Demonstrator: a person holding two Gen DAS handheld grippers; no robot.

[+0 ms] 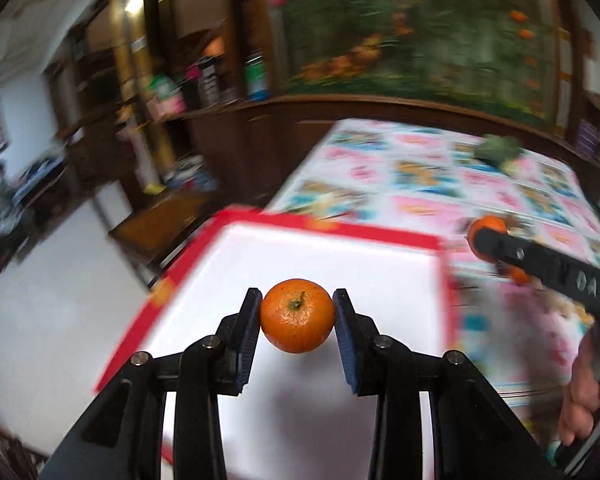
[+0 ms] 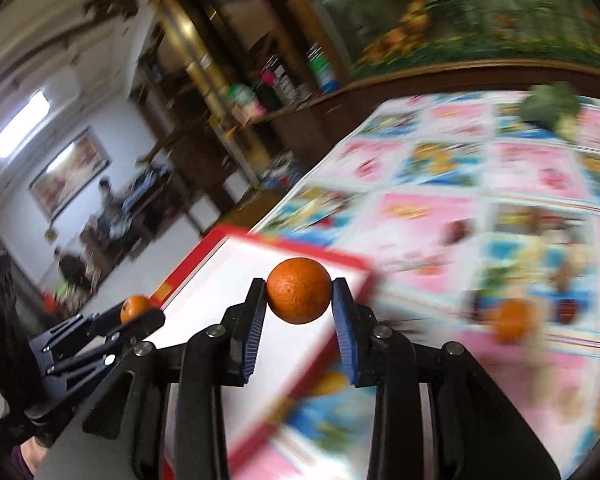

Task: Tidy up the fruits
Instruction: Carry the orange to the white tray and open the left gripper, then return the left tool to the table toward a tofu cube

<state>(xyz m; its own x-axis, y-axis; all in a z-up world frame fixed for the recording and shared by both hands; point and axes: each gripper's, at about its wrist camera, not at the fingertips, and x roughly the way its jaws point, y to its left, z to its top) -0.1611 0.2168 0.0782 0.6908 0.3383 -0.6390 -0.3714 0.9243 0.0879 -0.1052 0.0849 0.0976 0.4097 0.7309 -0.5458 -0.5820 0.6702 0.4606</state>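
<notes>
The surface (image 2: 520,184), covered by a pink and blue picture-panel cloth, is standing before dark wood shelving (image 1: 204,92) and a flower mural (image 1: 412,28). A red-rimmed white box (image 1: 324,236) is lying at its near-left corner. A broccoli head (image 2: 548,108) is sitting near the far edge; a loose orange (image 2: 512,320) is resting right of the box. The left claw (image 1: 296,312) is gripping a stemmed orange (image 1: 297,316) above the box. The right claw (image 2: 299,300) is gripping another orange (image 2: 299,290) over the box rim; its arm is reading "DAS".
</notes>
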